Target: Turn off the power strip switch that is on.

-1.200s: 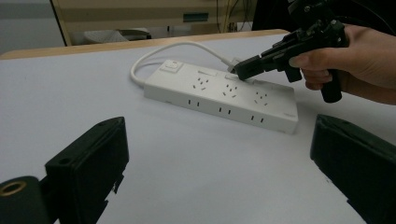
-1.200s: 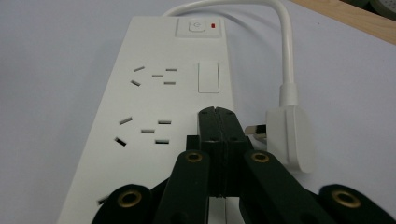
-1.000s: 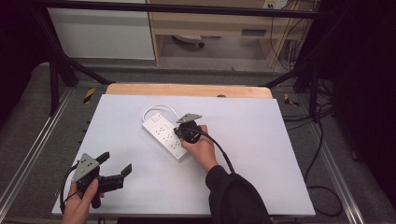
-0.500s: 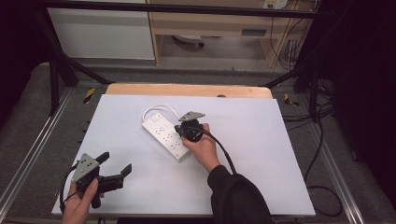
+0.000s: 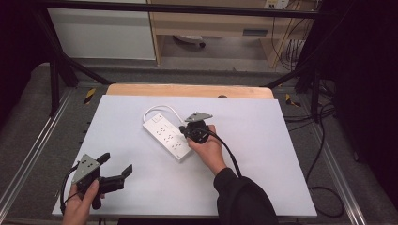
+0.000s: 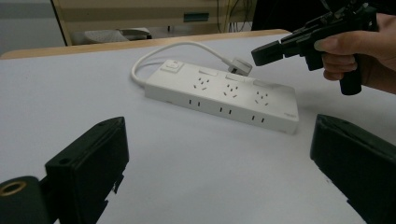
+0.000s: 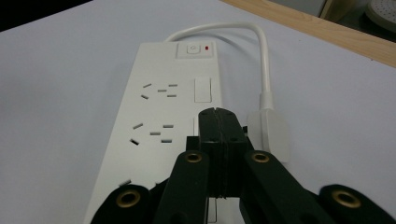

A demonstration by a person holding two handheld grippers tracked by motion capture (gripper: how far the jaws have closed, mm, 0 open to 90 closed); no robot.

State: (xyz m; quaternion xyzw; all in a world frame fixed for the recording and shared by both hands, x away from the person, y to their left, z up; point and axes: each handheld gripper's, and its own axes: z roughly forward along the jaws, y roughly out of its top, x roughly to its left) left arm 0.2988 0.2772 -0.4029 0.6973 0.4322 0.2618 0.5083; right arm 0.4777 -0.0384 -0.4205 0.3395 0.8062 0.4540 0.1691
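A white power strip (image 5: 170,137) lies at an angle in the middle of the white table (image 5: 281,154), its switch end farthest from me. Its white cable (image 5: 162,108) loops round to a white plug (image 7: 270,133) lying beside the strip. My right gripper (image 5: 184,129) is shut with nothing between its jaws, and its tip (image 7: 217,114) hovers over the strip's edge next to the plug. My left gripper (image 5: 116,163) is held wide open near the front left corner, well apart from the strip (image 6: 224,95).
A wooden edge (image 5: 187,90) runs along the far side of the table. Metal frame rails (image 5: 33,150) flank both sides, and black cables (image 5: 324,140) hang at the right. White table surface stretches to the right of the strip.
My right gripper has edged slightly to the right over the strip. The left gripper has stayed put and open.
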